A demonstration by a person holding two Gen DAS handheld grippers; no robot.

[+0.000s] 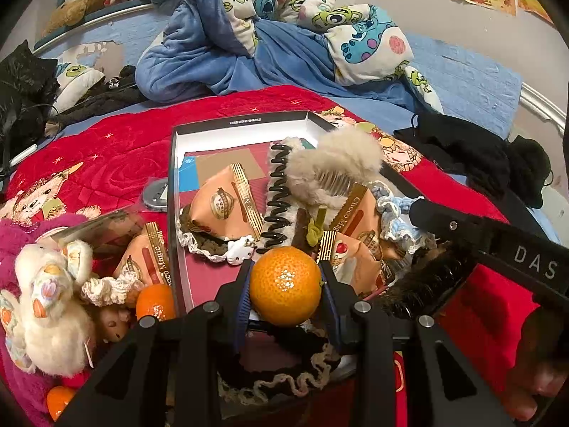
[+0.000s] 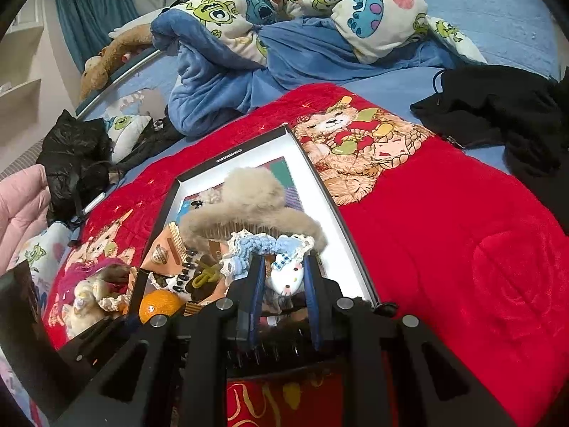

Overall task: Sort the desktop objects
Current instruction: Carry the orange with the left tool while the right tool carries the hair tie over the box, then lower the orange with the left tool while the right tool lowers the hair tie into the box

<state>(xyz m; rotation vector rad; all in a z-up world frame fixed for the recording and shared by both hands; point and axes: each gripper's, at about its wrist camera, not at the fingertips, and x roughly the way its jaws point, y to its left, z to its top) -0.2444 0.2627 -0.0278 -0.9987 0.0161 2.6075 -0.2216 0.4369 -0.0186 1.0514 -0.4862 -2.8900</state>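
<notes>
Here – left gripper point(image 1: 284, 286) clamping mandarin point(image 1: 284, 286), box point(image 1: 242, 124) beyond

orange mandarin point(image 1: 284, 286) clamped between the pads over the shallow white-lined box point(image 1: 249, 131); small white cat figure point(image 2: 287, 279) pinched over the same box.

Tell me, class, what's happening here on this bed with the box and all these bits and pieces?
A person is sorting small items with two handheld grippers. The left gripper is shut on a tangerine, held over the near end of the shallow box, which already holds snack packets, hair clips and scrunchies. The right gripper is shut on a small white cat-face clip over the same box. Another tangerine and plush toys lie outside on the red blanket.
</notes>
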